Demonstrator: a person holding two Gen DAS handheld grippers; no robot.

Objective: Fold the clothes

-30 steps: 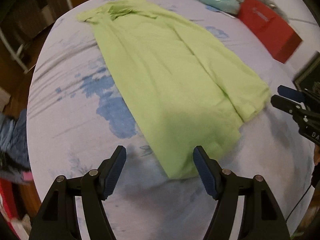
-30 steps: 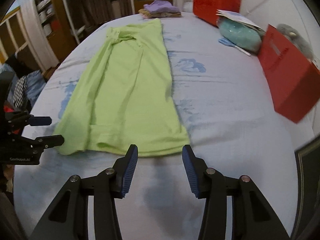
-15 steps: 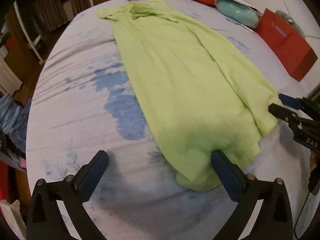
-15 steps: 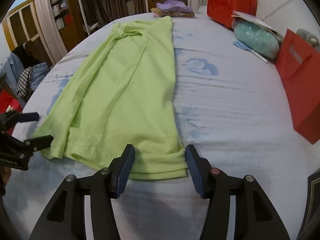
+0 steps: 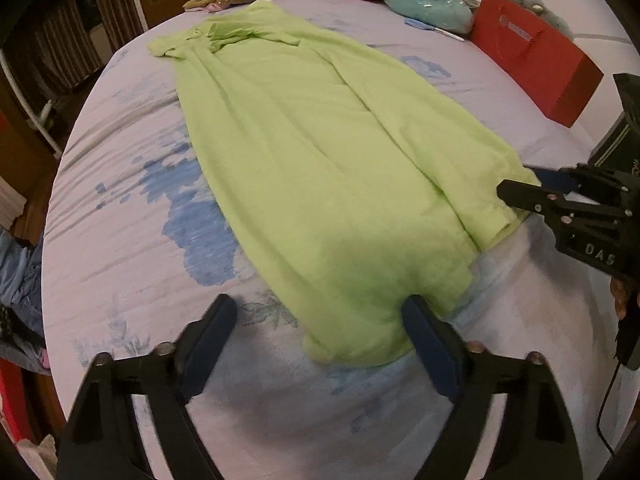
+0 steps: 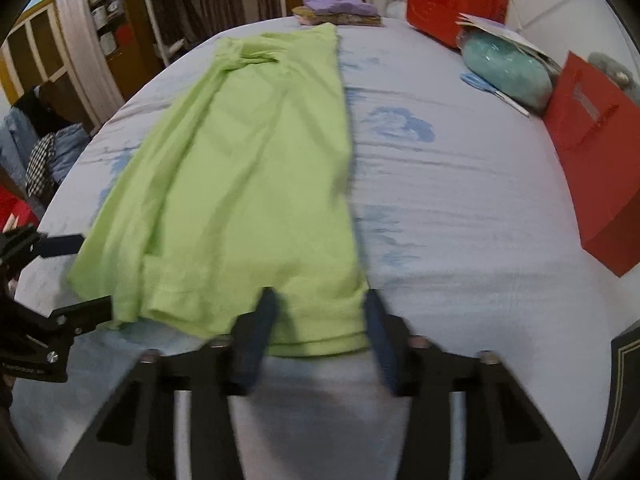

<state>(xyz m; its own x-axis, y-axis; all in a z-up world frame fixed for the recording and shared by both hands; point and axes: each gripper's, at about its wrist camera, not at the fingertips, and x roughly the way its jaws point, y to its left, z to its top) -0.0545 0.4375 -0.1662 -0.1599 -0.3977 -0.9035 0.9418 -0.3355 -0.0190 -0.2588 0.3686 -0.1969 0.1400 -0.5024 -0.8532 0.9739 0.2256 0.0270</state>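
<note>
Lime-green garment [image 5: 320,168] spread lengthwise on the floral bedsheet [image 5: 120,184], hem at the near edge, collar far. Left gripper [image 5: 316,328] at the near left hem corner, jaws closing with only the corner's edge between them, 1 pad touching cloth, not yet pinching. Right gripper [image 6: 320,320] astride the near right hem corner, jaws closing on the bunched hem. Risks, as judged: left jaws snapping beside the corner and missing; right pinching only 1 layer, or snagging the sheet, leaving a skewed fold.
</note>
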